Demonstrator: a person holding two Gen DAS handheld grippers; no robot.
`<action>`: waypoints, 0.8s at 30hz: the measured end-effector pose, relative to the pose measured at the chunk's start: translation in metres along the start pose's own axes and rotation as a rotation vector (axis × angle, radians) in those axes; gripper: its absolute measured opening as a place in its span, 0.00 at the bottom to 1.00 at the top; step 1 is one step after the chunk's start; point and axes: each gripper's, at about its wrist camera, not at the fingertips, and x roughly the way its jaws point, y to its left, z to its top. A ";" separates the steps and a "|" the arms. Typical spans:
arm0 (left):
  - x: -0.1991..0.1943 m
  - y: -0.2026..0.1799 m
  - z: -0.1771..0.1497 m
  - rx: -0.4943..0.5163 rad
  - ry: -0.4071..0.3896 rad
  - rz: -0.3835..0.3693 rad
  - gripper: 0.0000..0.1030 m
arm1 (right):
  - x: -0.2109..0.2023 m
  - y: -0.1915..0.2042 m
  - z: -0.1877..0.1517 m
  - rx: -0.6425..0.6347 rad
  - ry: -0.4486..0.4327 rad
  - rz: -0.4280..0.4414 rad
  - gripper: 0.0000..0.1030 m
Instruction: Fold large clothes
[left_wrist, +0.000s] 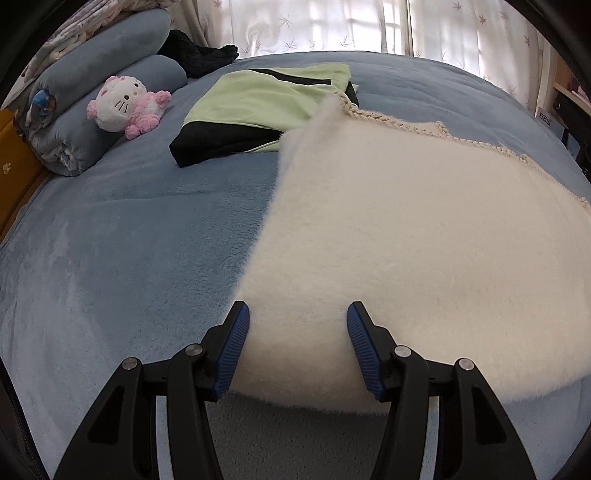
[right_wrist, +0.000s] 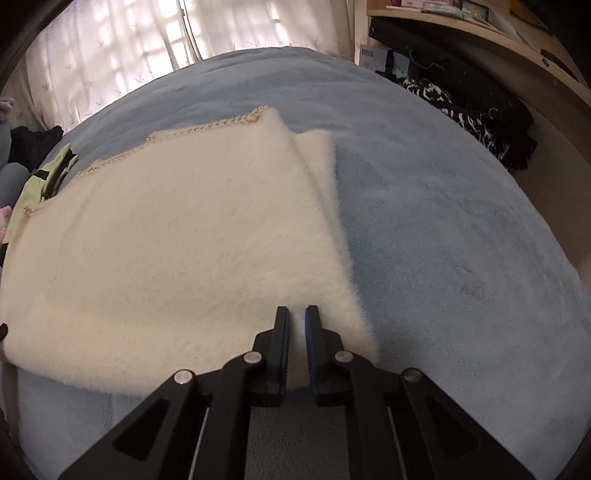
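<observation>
A fluffy cream garment with a braided trim along its far edge lies folded on the blue bed. It also shows in the right wrist view, with a lower layer peeking out at its right side. My left gripper is open, its blue pads on either side of the garment's near left corner. My right gripper is shut on the garment's near right corner.
A folded green and black garment lies beyond the cream one. A pink and white plush cat leans on rolled blue bedding at far left. Dark clothes lie under a shelf at right. Curtains hang behind the bed.
</observation>
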 end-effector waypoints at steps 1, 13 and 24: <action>0.000 0.001 0.001 -0.004 0.003 -0.004 0.53 | 0.000 -0.004 0.000 0.011 0.006 0.011 0.09; -0.025 0.011 0.011 -0.084 0.053 -0.045 0.53 | -0.031 0.013 -0.010 0.034 0.010 0.092 0.09; -0.079 0.014 -0.015 -0.092 0.077 -0.141 0.54 | -0.088 0.064 -0.038 0.002 -0.037 0.191 0.09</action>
